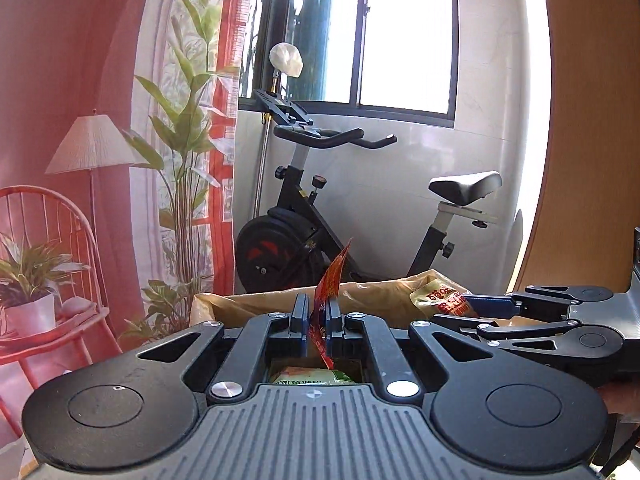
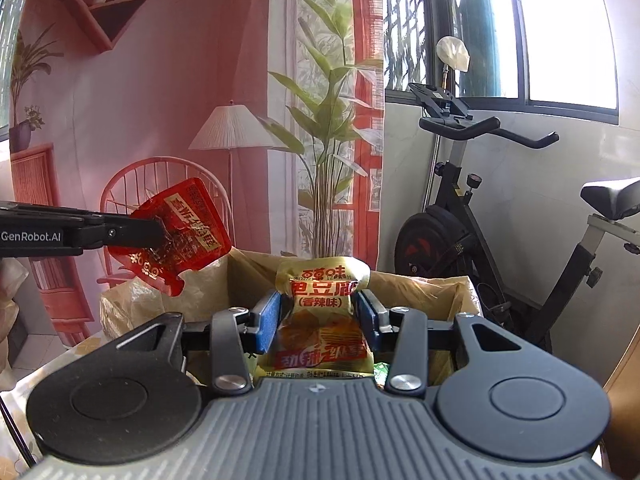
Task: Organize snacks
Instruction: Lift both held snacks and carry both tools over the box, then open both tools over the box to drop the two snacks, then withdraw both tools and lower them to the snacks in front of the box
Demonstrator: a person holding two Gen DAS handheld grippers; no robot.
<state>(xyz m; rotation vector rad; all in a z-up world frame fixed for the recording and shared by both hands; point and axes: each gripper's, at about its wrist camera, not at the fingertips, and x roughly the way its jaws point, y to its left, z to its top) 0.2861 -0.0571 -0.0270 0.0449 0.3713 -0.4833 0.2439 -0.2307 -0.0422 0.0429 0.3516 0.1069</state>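
My left gripper is shut on a thin red snack packet, seen edge-on between the pads. The right wrist view shows that same red packet flat-on, pinched by the left gripper coming in from the left. My right gripper is shut on a yellow snack packet with red print, its blue pads pressing both sides. In the left wrist view the right gripper reaches in from the right with the yellow packet. Both packets hang above an open cardboard box.
The cardboard box, lined with brownish plastic, holds more packets, one green and yellow seen below my left gripper. An exercise bike stands behind the box by a window. A printed backdrop hangs to the left.
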